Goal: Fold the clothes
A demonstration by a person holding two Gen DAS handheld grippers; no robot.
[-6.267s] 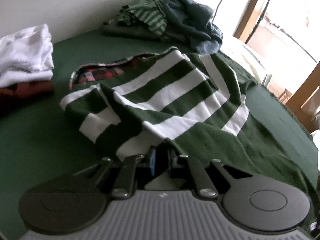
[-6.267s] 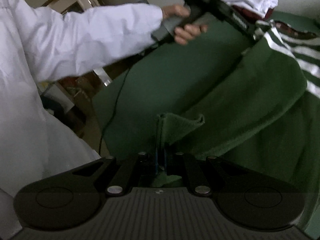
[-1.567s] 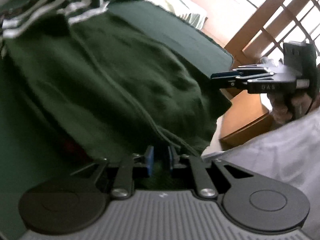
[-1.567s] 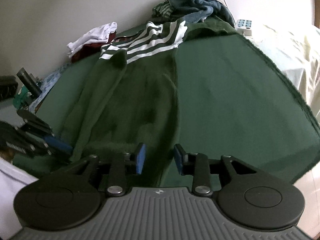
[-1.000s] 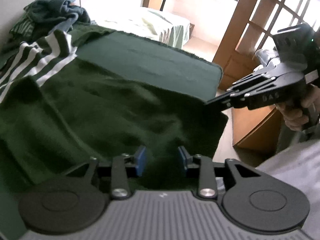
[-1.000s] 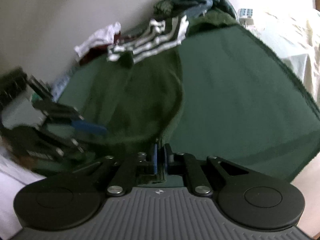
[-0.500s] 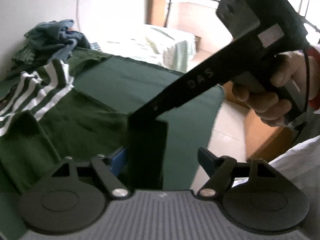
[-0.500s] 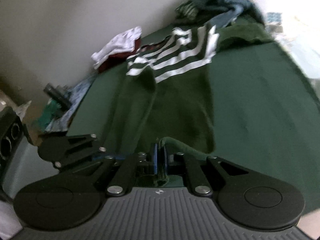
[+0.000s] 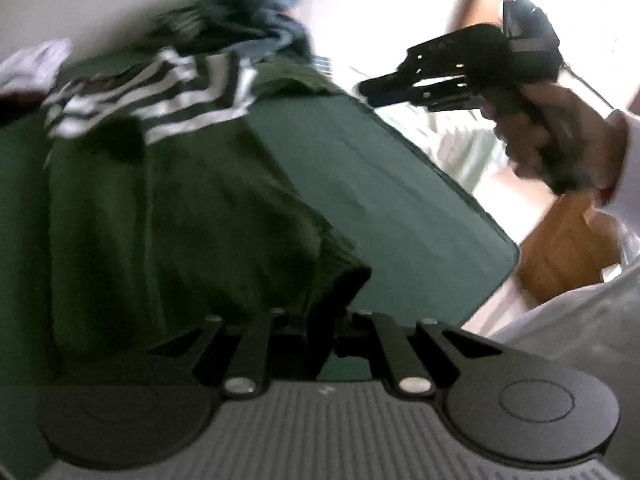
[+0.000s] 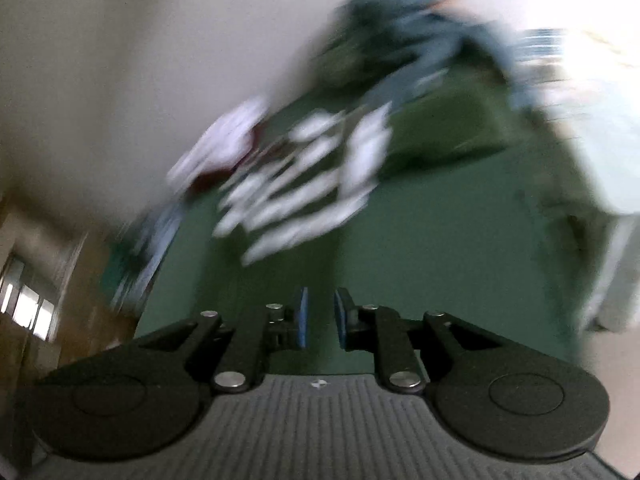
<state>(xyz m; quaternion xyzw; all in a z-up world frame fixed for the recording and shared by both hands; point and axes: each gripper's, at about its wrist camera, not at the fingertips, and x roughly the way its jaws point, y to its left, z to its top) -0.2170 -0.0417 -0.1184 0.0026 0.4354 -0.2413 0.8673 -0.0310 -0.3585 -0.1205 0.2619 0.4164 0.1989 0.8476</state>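
Soft green garment [image 9: 180, 208], left gripper [image 9: 320, 328] pinching its near hem
Limp and light, likely best held at hem corners; right gripper [image 10: 319, 316] narrowly parted, empty, above the bed [image 9: 380, 184]

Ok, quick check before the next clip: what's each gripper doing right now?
Left gripper: shut on the hem of the green garment.
Right gripper: open, nothing between its blue pads, raised over the bed.
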